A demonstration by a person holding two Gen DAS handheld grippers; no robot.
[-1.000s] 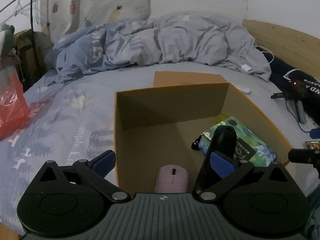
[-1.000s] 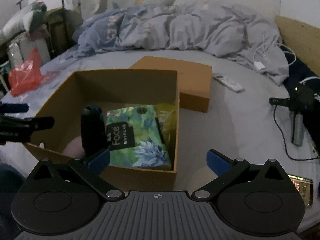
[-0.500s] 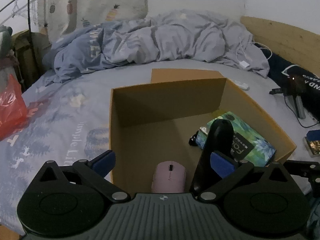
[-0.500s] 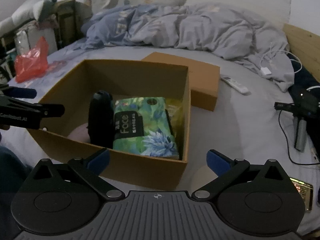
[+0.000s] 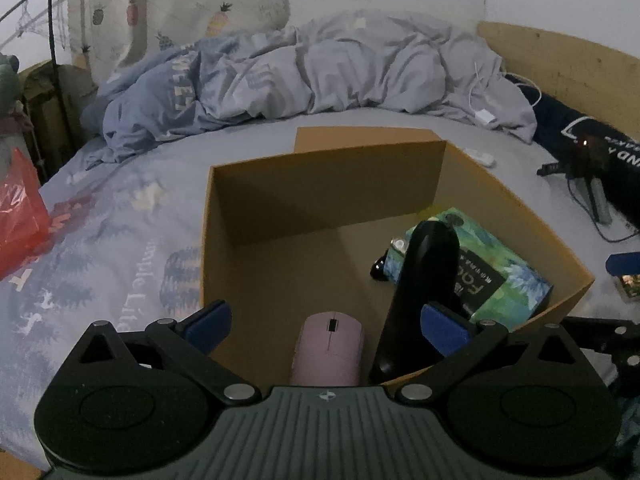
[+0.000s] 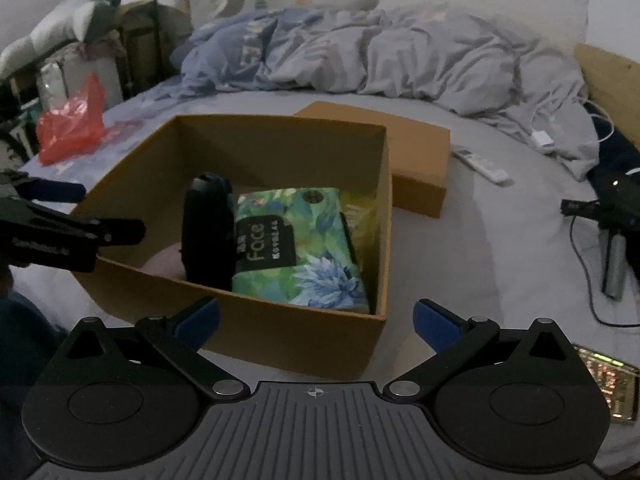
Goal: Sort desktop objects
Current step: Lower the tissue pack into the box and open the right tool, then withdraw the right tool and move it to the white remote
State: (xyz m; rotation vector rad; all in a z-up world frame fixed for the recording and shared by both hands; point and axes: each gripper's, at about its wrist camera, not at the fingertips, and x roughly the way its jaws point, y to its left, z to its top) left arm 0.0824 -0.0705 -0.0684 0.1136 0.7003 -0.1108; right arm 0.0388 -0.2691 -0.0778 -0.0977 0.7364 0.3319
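Left gripper (image 5: 325,322) jaws apart, empty, at near wall of cardboard box (image 5: 326,168). Pink mouse (image 5: 328,346) inside box, straight ahead, long axis along fingers. Right gripper (image 6: 316,318) spread, empty, farther.

You are looking at the green floral tissue pack (image 6: 302,244) lying in the open brown cardboard box (image 6: 280,320); its black label is showing the word "Face" in pale letters, with smaller characters beside it that are too small to read. From the left wrist view the same label (image 5: 476,284) is showing only "Fac". The crumpled grey-blue duvet (image 6: 256,46) is carrying large pale block letters, folded and not readable. The dark navy bag (image 5: 616,152) is showing white lettering ending in "ND".
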